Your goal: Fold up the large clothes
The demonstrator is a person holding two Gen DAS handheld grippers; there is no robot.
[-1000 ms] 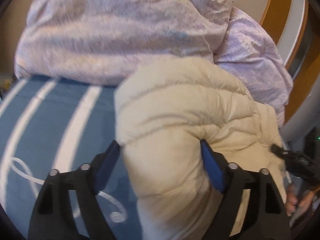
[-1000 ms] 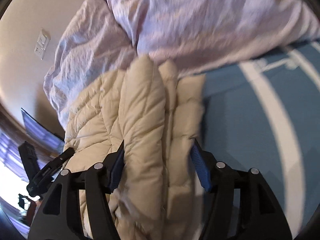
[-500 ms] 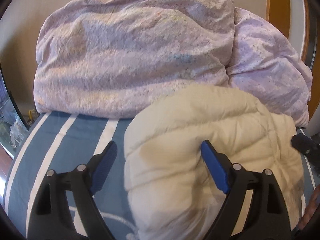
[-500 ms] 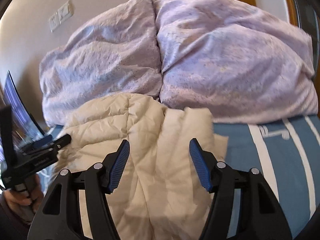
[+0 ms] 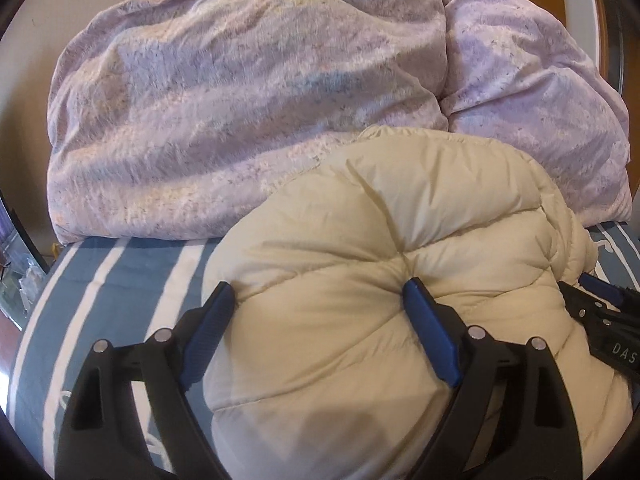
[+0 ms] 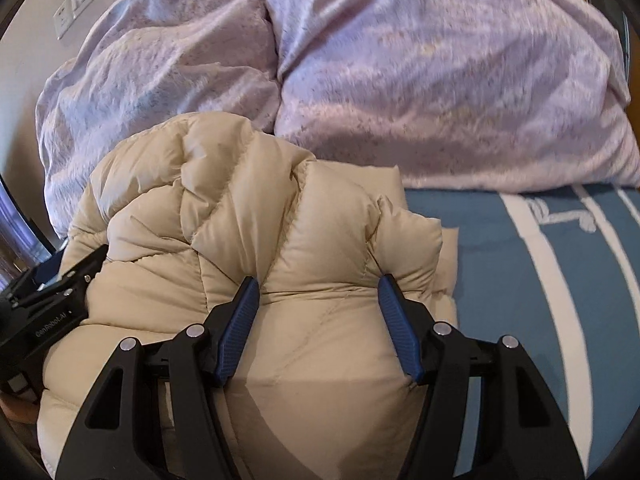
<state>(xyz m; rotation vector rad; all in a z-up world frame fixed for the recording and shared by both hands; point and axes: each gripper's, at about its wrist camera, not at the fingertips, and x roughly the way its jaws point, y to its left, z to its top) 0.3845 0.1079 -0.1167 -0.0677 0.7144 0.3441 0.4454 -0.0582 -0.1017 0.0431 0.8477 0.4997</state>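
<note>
Here, nearest to us, the left gripper [image 5: 320, 304] has a fat bulge of the cream puffer jacket [image 5: 380, 240] between its blue pads: the right-hand pad digs into a pucker in the quilting and the other lies against the bulge's edge, so we read it as clamped on the jacket with its jaws set wide. The right gripper [image 6: 316, 296] is clamped on another bunched part of the same jacket [image 6: 240, 208], both pads pressed into creases of the padding. Each camera catches the other gripper at the jacket's far side, at the edge of the frame.

The jacket lies heaped on the blue bedspread with white stripes [image 5: 120, 272], which shows bare to the left in the left view and to the right [image 6: 520, 260] in the right view.

Beyond the jacket, and touching it, a bulky lilac duvet [image 5: 240, 100] is piled against a beige wall, where a pale switch plate [image 6: 76, 4] is mounted.
</note>
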